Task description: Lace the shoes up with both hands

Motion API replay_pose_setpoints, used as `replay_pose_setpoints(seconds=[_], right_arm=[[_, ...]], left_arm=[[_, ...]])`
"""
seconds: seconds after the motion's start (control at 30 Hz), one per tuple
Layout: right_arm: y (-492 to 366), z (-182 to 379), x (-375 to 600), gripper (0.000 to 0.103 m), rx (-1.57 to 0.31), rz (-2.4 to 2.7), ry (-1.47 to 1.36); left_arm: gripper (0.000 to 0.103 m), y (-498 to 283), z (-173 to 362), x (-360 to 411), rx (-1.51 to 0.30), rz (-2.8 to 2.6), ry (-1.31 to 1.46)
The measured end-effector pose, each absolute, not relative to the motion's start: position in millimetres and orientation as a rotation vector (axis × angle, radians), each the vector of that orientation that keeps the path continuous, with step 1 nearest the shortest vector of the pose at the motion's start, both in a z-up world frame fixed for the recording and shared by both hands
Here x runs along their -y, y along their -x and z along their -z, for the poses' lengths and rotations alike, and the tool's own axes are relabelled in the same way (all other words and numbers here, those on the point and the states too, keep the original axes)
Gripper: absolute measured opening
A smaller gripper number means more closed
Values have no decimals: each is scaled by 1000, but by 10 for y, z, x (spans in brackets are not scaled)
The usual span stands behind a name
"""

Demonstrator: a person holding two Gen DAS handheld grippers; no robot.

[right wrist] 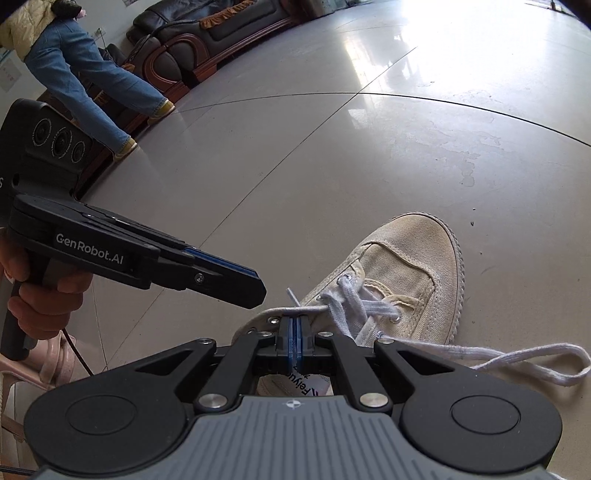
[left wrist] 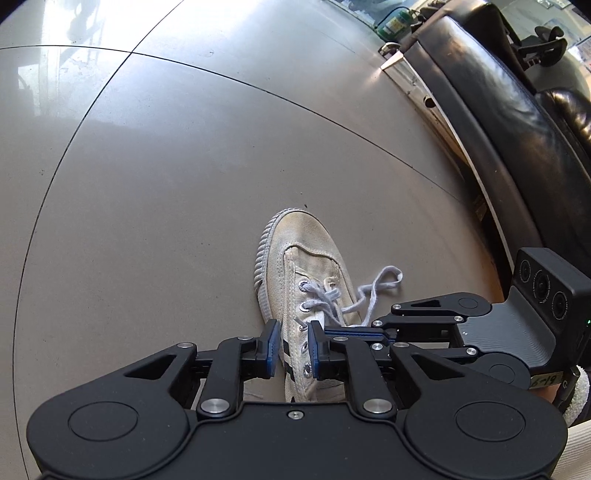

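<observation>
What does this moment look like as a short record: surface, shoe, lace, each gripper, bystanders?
surface: grey tiled floor
shoe: white canvas sneaker, partly laced, upper eyelets empty
lace: white lace, one end pinched, other end looped loose on floor
right gripper: shut on lace beside the eyelets
left gripper: slightly open, pads either side of the eyelet flap, not pressing
bystander: person in jeans near a dark sofa

A glossy grey tiled floor (left wrist: pixel 147 184) carries a worn white canvas shoe (left wrist: pixel 295 251), resting on its sole.
</observation>
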State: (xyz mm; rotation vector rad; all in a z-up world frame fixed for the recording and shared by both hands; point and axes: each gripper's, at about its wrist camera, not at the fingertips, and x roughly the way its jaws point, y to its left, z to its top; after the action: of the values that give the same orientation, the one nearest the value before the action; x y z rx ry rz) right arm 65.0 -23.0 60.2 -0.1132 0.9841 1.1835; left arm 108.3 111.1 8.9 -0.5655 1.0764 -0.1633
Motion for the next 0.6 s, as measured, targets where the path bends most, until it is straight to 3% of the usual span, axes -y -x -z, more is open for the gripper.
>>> replay_pose_setpoints(seconds=[0.6], right_arm=[[-694, -474, 440, 6, -958, -1257, 58]], left_arm=[[13, -1186, 93, -1088, -1031, 322, 461]])
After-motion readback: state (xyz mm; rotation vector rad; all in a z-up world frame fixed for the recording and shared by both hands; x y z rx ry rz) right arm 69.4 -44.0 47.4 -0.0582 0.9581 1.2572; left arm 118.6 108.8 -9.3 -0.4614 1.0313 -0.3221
